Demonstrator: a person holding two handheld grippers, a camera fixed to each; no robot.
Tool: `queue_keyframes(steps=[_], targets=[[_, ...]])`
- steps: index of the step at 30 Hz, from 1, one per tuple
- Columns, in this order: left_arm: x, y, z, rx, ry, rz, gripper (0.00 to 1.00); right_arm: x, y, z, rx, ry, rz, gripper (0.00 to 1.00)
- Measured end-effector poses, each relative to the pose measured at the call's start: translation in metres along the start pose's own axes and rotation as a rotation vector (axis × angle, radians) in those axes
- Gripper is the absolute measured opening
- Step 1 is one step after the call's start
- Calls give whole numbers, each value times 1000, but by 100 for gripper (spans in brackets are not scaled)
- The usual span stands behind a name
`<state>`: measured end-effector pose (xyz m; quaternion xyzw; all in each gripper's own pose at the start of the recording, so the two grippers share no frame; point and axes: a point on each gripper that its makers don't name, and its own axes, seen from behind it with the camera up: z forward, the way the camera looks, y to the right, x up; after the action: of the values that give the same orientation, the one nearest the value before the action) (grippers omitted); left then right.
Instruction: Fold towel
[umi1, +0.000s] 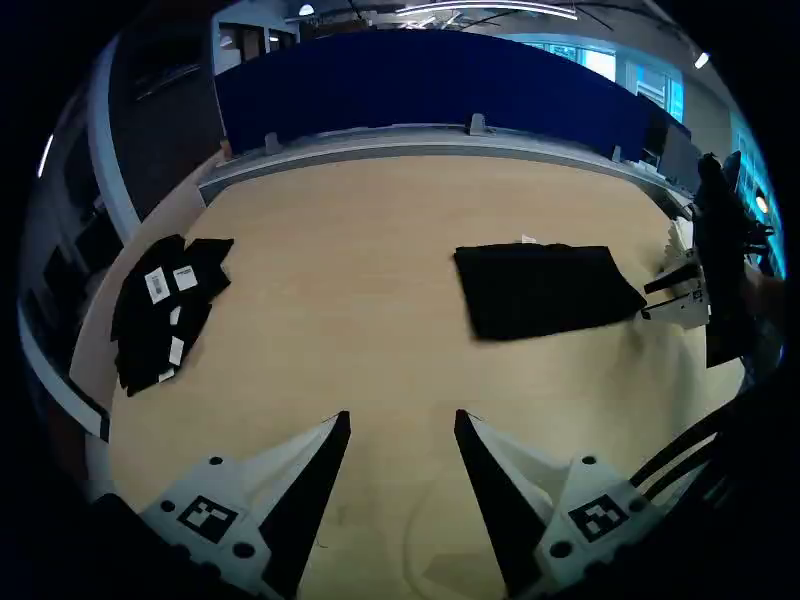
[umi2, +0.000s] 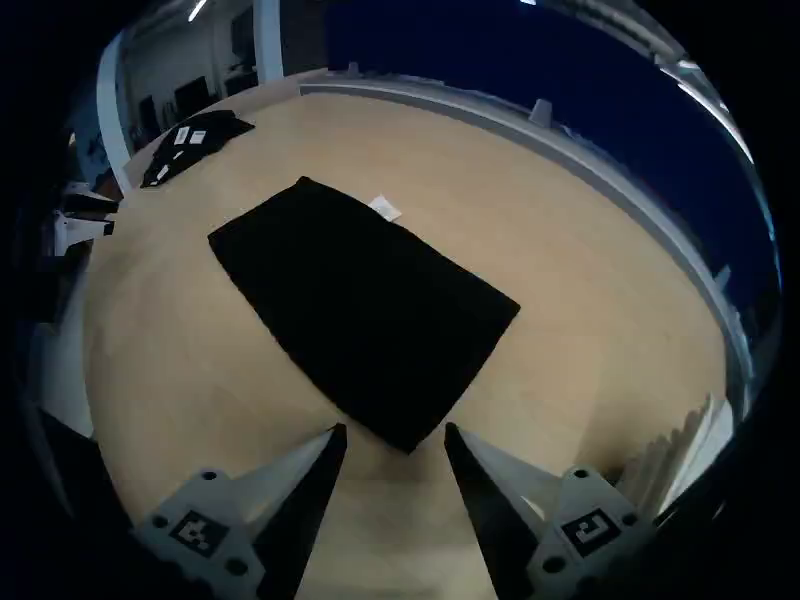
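A black towel (umi2: 365, 310) lies flat on the wooden table (umi2: 560, 300), folded into a rectangle with a small white tag at its far edge. In the right gripper view my right gripper (umi2: 395, 432) stands open, its tips just short of the towel's near corner, nothing between them. In the left gripper view the same towel (umi1: 545, 288) lies to the right of centre, and the right gripper (umi1: 660, 300) shows at the towel's right edge. My left gripper (umi1: 400, 418) is open over bare table, well away from the towel.
A pile of black cloths with white tags (umi1: 165, 310) sits at the table's left end, also seen far off in the right gripper view (umi2: 190, 140). A blue partition (umi1: 430, 85) backs the table. The table's edges curve off at left and right.
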<state>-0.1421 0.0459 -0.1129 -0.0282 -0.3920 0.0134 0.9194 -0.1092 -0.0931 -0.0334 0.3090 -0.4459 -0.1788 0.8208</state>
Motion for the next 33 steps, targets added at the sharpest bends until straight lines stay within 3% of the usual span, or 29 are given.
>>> queue_keyframes(steps=[10, 14, 16, 25, 33], targets=[[-6, -7, -20, 24, 2, -17, 77, -11, 4, 0, 17, -27, -4, 44], [-9, -8, -23, 30, 1, -29, 76, -15, 2, 0, 24, -36, -8, 42], [-10, -9, -24, 34, 0, -31, 76, -16, 2, 1, 23, -38, -11, 32], [-14, -12, -26, 43, -4, -35, 76, -15, 5, 3, 15, -36, -10, 9], [-16, -14, -25, 45, -6, -45, 76, -11, 7, 2, 14, -24, -13, 5]])
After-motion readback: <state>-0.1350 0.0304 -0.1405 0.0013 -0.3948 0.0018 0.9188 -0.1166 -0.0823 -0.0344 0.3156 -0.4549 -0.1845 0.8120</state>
